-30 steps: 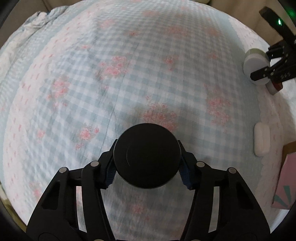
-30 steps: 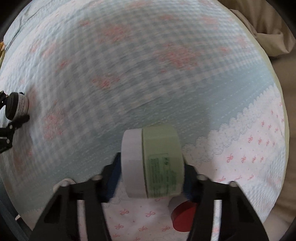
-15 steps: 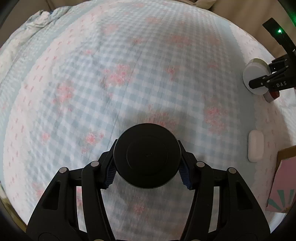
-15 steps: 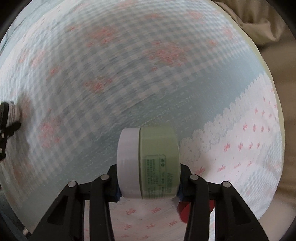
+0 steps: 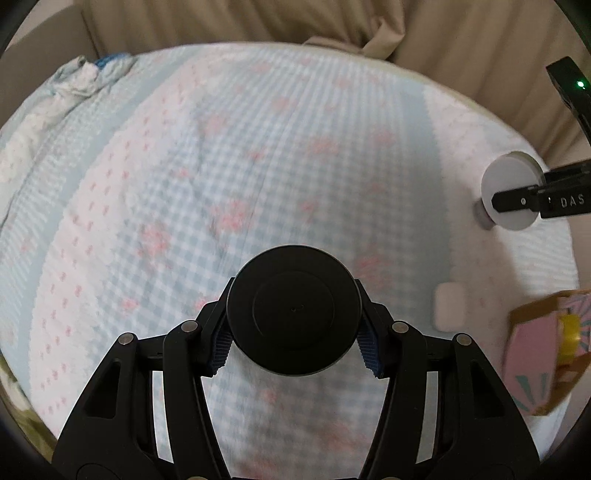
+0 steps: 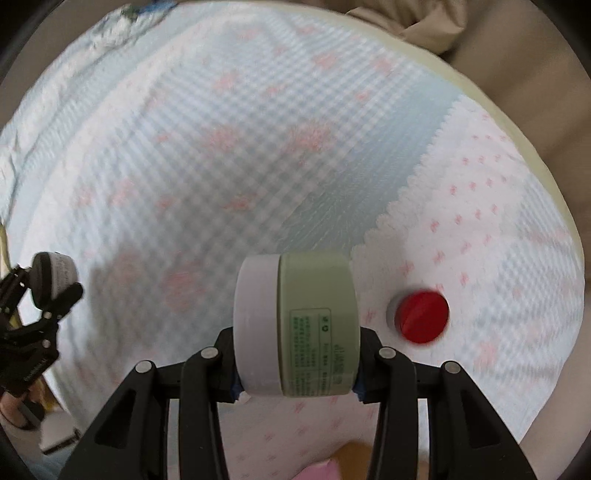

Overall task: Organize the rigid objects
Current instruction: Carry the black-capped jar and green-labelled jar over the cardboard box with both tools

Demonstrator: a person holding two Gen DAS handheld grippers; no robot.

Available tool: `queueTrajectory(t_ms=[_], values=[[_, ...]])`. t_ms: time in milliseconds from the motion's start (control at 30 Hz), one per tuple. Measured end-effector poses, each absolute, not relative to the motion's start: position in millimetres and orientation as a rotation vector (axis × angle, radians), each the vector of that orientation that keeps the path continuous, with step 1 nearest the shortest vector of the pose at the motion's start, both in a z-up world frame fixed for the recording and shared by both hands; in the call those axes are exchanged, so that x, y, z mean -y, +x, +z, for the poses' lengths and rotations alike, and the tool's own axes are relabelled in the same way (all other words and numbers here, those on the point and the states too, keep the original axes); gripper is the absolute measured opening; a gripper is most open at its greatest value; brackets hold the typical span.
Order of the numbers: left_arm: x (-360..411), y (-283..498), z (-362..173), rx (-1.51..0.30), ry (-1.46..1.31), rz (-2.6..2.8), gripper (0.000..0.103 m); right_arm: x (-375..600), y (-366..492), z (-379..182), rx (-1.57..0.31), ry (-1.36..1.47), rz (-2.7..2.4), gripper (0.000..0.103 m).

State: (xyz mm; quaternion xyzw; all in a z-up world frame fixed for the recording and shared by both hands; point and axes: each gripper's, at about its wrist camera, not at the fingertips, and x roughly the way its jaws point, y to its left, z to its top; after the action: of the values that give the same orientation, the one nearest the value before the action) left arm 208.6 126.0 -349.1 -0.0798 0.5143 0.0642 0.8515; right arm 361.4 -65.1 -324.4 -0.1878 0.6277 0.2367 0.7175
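Observation:
My left gripper [image 5: 294,343] is shut on a black round jar [image 5: 294,311], its lid facing the camera, held above the checked bedspread [image 5: 258,166]. My right gripper [image 6: 297,373] is shut on a green jar with a white lid [image 6: 297,325], held on its side. That jar also shows in the left wrist view [image 5: 511,184] at the far right. The black jar shows in the right wrist view [image 6: 53,278] at the left edge. A red-capped small jar [image 6: 419,317] lies on the bedspread [image 6: 258,147] right of the green jar.
A small white case [image 5: 448,308] lies on the bedspread near the right. A pink and brown cardboard box [image 5: 539,350] with a yellow tape roll [image 5: 569,338] stands at the right edge. Beige curtain [image 5: 295,22] hangs behind the bed. Crumpled bedding [image 5: 55,92] lies far left.
Both grippers have lifted and tilted back with their jars, so the curtain and box now show. The red-capped jar has come into open view right of the green jar.

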Motion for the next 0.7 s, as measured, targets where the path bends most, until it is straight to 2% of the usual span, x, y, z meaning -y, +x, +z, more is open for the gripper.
queueTrajectory(t_ms=[433,700], values=[[-80.2,163.6,-254.7,-1.062,-0.098,-0.017,0.053,139.4,249.5,-205.6,-1.322,-0.147,0.345,0.040],[-14.8,147.5,-228.8,-1.068,-0.057,-0.131,0.053,217.7,189.6,-187.7,-1.319,0.006,0.212,0.040]])
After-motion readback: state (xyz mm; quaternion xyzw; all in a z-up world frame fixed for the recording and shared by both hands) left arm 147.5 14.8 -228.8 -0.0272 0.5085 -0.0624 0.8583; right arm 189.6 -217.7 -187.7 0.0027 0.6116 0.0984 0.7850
